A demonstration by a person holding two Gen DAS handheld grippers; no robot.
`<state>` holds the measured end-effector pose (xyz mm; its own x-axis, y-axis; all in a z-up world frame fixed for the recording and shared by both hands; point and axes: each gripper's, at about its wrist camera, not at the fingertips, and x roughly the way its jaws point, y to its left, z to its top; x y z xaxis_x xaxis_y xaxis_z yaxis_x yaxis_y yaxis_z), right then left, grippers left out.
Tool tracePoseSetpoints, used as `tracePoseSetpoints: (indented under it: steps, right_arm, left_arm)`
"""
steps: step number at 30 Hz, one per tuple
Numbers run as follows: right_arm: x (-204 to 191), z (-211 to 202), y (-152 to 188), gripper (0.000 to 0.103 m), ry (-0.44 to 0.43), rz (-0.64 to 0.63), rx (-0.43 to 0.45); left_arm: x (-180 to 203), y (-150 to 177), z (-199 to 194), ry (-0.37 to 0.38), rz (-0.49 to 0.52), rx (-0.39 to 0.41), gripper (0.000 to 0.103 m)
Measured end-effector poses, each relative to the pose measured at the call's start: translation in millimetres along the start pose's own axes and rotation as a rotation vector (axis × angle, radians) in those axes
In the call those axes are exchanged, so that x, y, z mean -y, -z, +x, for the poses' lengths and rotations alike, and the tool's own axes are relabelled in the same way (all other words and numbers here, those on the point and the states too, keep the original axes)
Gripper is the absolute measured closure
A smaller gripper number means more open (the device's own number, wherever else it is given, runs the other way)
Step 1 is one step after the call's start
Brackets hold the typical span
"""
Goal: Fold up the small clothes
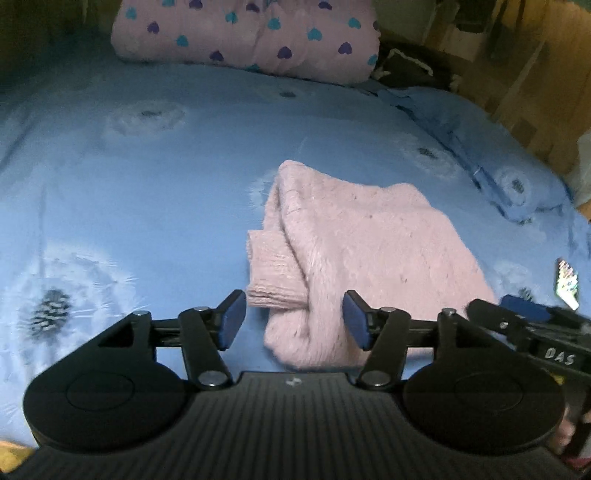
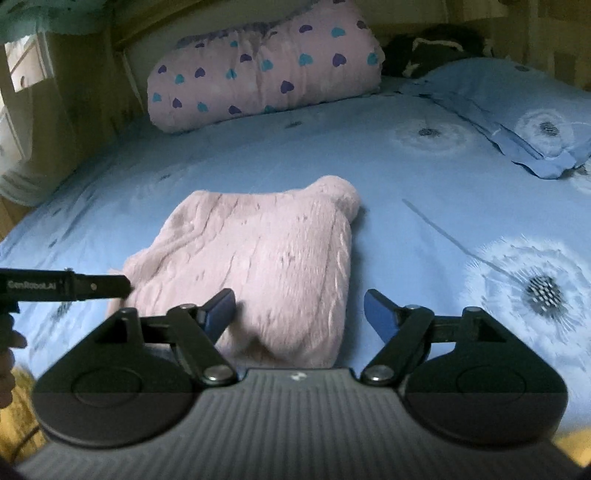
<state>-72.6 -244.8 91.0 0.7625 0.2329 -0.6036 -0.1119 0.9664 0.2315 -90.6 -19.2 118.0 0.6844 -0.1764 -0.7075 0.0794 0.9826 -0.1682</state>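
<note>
Folded pink knit sweater (image 1: 354,254) lying mid-bed on the blue dandelion sheet (image 1: 147,206), just ahead of left gripper (image 1: 294,320) and right gripper (image 2: 300,314), both spread wide, holding nothing, heart-print bundle (image 2: 266,66) beyond.

Left gripper (image 1: 294,319) low, fingers spread wide, holding nothing; right gripper (image 2: 300,314) alongside, likewise spread, unloaded.

Sweater (image 1: 369,258): we see its near edge hidden behind the left gripper (image 1: 293,319); knit blurred. Heart-print quilt (image 1: 251,33): top cut off by the frame. Dark bundle (image 2: 432,51) by the pillow (image 2: 517,110): we cannot tell what it is. Hand (image 2: 9,354): mostly cut off at the edge.
</note>
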Motion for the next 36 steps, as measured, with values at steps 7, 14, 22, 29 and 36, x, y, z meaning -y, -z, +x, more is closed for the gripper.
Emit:
tracePoseSetpoints:
  steps: [7, 14, 22, 29, 36]
  right_arm:
    - [-5.0, -12.4, 22.2, 0.025, 0.048, -0.03, -0.034]
    - [-11.4, -5.5, 41.4, 0.025, 0.084, -0.079, -0.055]
    - [-11.8, 5.7, 51.2, 0.025, 0.11, -0.083, -0.09]
    - [-10.7, 6.6, 56.1, 0.025, 0.122, -0.081, -0.071]
    - [-11.4, 7.8, 57.6, 0.025, 0.131, -0.075, -0.059]
  left_arm:
    - [20.4, 35.3, -6.3, -0.081, 0.071, -0.032, 0.037]
    - [31.6, 56.0, 6.7, -0.115, 0.095, -0.09, 0.036]
    - [35.8, 62.4, 20.6, -0.146, 0.106, -0.118, 0.035]
    - [34.4, 62.4, 25.2, -0.158, 0.101, -0.12, 0.034]
    - [37.2, 64.0, 27.5, -0.175, 0.117, -0.107, 0.033]
